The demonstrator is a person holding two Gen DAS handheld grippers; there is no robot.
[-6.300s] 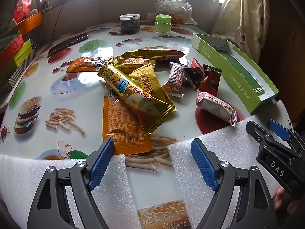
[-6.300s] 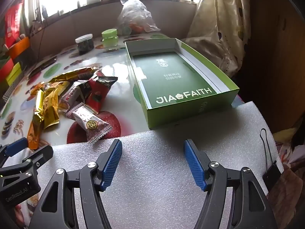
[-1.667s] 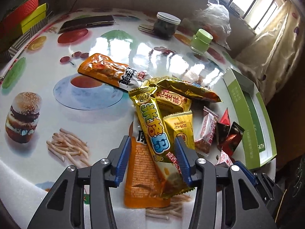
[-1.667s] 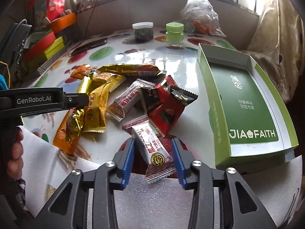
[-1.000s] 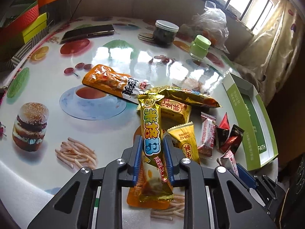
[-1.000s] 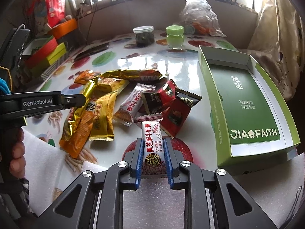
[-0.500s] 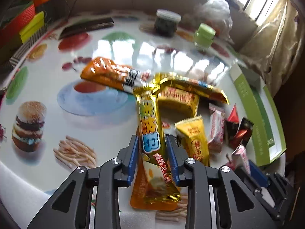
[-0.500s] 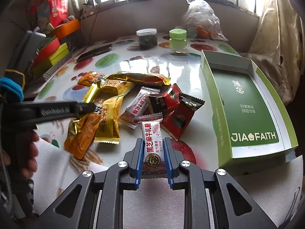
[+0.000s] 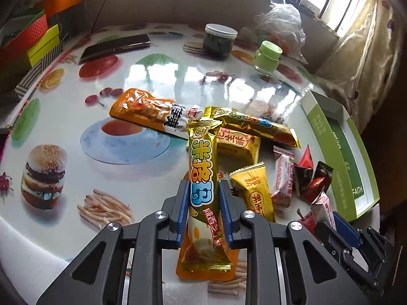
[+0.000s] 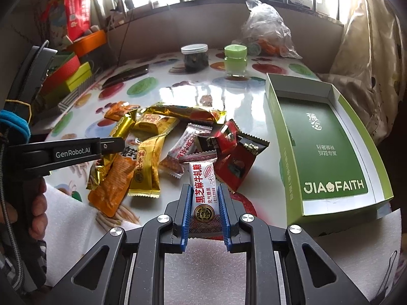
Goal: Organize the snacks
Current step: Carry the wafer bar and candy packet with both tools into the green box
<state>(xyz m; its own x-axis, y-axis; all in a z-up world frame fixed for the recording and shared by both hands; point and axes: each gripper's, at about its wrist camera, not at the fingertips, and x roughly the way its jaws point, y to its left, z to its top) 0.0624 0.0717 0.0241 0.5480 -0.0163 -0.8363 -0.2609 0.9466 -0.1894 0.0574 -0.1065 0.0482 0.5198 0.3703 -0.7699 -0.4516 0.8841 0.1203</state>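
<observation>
On the left side of the worktop, printed with a burger, chips and fruit, a dark phone lies near the far edge, with stacked coloured boxes beyond it. Your left tongs are pressed onto the long gold snack bar; its blue pads grip the wrapper's lower half, and the bar points away from you over the pile. Under its tail lies an orange sachet, and a second orange sachet lies flat further back. Just right of the bar sit a small yellow packet, a gold packet and another long gold bar lying crosswise. Behind them stand a dark jar with a white lid and a green-capped jar, with a clear plastic bag at the back. Next come a white and pink sweet and red and black packets. Your right tongs pinch the white nougat sweet by its near end, at the front of the pile. Furthest right, the open green box lies on the worktop apart from the snacks, with nothing inside it.
</observation>
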